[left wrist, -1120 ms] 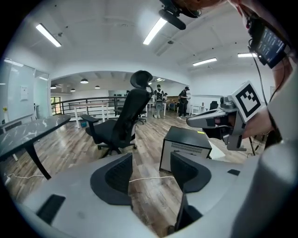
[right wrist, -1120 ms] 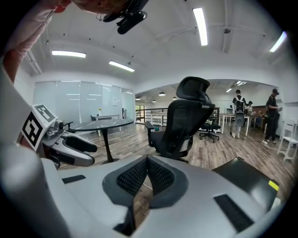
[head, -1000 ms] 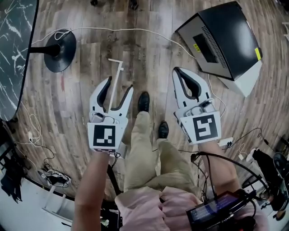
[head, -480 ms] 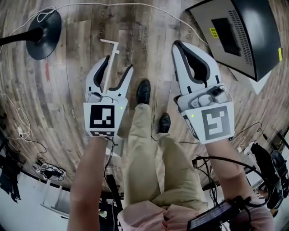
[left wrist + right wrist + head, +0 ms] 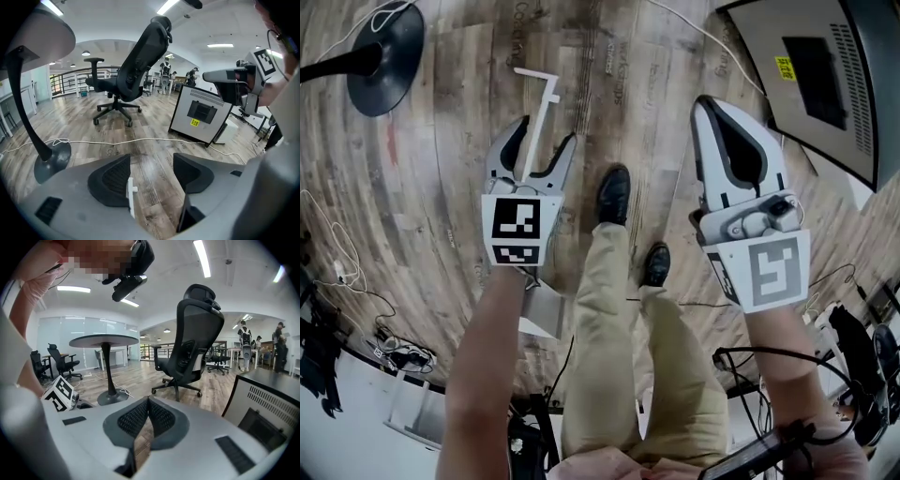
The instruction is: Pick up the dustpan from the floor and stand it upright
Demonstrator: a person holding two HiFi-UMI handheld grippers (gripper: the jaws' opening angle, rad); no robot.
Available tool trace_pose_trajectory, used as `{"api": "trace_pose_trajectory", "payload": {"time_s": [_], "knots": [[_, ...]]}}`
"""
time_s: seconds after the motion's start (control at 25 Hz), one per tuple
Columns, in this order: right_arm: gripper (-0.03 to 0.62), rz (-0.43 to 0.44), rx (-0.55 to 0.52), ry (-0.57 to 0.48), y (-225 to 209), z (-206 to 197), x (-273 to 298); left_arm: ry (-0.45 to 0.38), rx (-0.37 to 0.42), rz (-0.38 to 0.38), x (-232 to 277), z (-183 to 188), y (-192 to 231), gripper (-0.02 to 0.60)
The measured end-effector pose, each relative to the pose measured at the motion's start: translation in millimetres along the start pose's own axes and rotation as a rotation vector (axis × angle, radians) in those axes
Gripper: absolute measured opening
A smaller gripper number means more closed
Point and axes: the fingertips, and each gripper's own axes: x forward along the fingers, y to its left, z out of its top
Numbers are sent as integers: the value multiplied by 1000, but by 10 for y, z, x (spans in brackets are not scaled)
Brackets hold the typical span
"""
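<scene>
- Underfoot, the wood-plank floor (image 5: 441, 197) fills the head view, with its grain and pale scuffs showing clearly. The frame cuts off its edges all round.
- A grey metal cabinet (image 5: 811, 75) with a dark panel and a yellow sticker is cropped at the head view's top right corner. The left gripper view shows its whole front, standing on the floor.
- A black office chair (image 5: 136, 70) on a star base shows only in the two gripper views.
- A round black table base (image 5: 384, 56) is partly cut off at the head view's top left.
- The dustpan (image 5: 542, 112) shows plainly only as a thin white handle. It lies flat on the floor ahead of the black shoe (image 5: 614, 192), with its T-shaped end farthest from the person. Its near end runs under the left gripper, and the pan cannot be made out.
- The left gripper (image 5: 548, 129) has its jaws wide apart; they have just been opening. The handle lies on the floor in the gap, and in this gripper's own view it sits beside one ribbed pad, unpressed.
- The right gripper (image 5: 147, 401) has its ribbed black pads closed tip to tip, with nothing between them.
</scene>
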Motion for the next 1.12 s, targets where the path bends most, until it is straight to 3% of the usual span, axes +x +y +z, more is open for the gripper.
{"api": "trace_pose_trajectory", "payload": {"time_s": [0.4, 1.12], "knots": [[1, 0, 8, 14, 2, -386, 83, 109, 25, 0, 458, -674, 218, 281], [2, -6, -21, 27, -333, -784, 271, 242, -5, 11, 1102, -1428, 479, 282]]}}
